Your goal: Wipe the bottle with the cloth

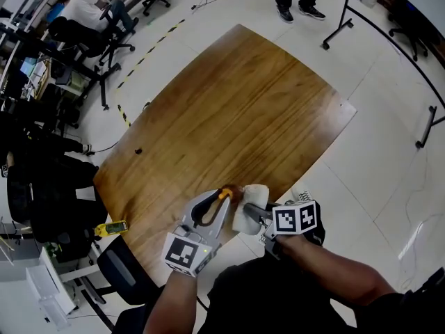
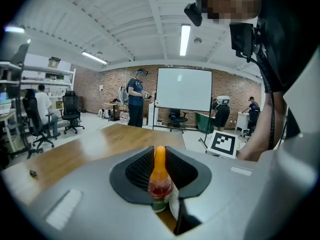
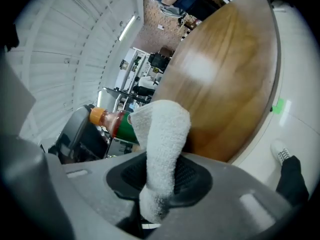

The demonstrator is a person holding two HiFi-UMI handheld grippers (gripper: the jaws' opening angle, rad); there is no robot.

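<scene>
A small sauce bottle (image 2: 160, 184) with an orange cap, red contents and a green label is clamped between the jaws of my left gripper (image 2: 161, 176), cap pointing away from the camera. In the head view the left gripper (image 1: 217, 202) holds the bottle (image 1: 227, 194) over the near edge of the wooden table (image 1: 243, 110). My right gripper (image 3: 159, 176) is shut on a white cloth (image 3: 162, 149). The cloth (image 1: 249, 207) is pressed against the bottle's (image 3: 116, 123) green label, and the right gripper (image 1: 261, 216) sits just right of the left one.
Both grippers hover above the table's near corner, close to the person's body. Office chairs (image 1: 90, 40), desks and seated people stand at the far left. A stand's legs (image 1: 341, 26) and a standing person's feet (image 1: 299, 9) lie beyond the far table edge. A small dark object (image 1: 138, 150) rests on the tabletop.
</scene>
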